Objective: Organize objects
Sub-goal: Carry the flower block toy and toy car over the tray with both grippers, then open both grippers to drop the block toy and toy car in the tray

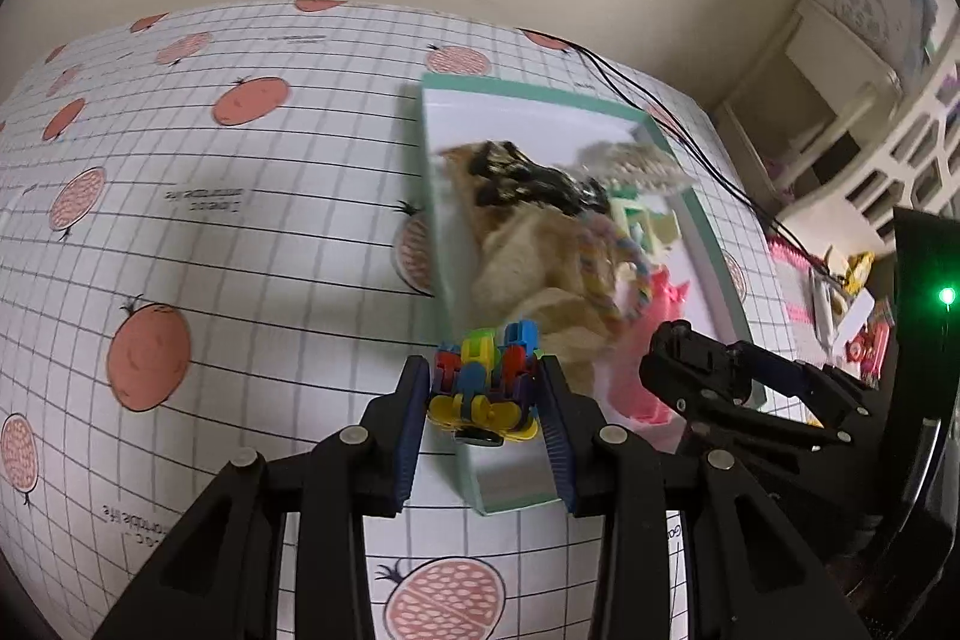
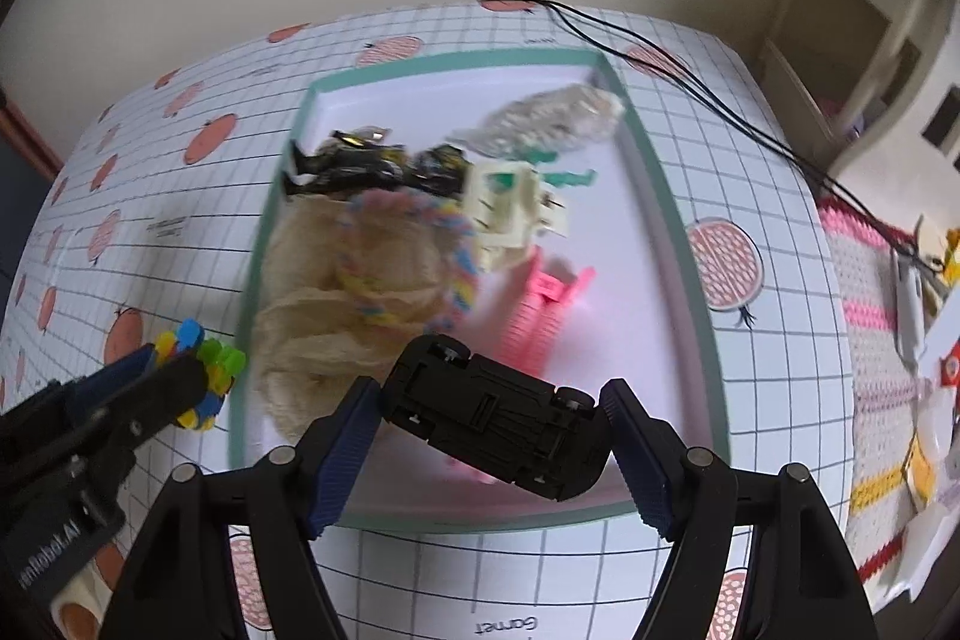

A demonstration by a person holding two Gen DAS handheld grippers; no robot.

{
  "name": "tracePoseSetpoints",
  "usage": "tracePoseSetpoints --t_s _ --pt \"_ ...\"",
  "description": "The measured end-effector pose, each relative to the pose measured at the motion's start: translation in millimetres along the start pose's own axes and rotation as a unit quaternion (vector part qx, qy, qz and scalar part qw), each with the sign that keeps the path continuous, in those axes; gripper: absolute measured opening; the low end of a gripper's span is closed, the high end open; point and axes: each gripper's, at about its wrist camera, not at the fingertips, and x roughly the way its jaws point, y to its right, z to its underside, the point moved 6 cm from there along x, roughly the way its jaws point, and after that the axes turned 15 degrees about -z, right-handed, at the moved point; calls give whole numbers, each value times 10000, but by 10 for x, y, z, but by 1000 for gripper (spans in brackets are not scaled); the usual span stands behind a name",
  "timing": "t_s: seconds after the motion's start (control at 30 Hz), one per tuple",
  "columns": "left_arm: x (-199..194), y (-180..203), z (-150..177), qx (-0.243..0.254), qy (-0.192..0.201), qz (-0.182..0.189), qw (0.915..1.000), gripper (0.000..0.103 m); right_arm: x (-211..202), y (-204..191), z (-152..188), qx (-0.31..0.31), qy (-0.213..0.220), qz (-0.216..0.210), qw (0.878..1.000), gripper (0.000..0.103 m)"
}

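My left gripper is shut on a multicoloured plastic link toy, held just above the near left corner of a green-rimmed white tray. In the right wrist view that left gripper and its link toy sit left of the tray. My right gripper is shut on a black toy car, turned wheels-up over the tray's near end. Inside the tray lie a beige cloth, a rainbow rope ring, a black-and-yellow toy, a cream block and a pink comb.
A grid tablecloth with red fruit prints covers the table. Black cables run off the far right corner. A pink knitted mat with small clutter lies to the right. White shelving stands beyond it. A clear bag rests at the tray's far end.
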Motion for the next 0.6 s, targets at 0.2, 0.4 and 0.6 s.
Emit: tracePoseSetpoints --t_s 0.2,0.4,0.6 --pt "57 246 63 98 -93 254 9996 38 4 208 30 334 -1 43 9994 77" --pt "88 433 101 253 -129 364 9989 38 -27 311 47 528 63 47 9986 77" --pt "79 437 111 326 -109 308 9989 37 -18 392 76 644 23 64 9979 78"
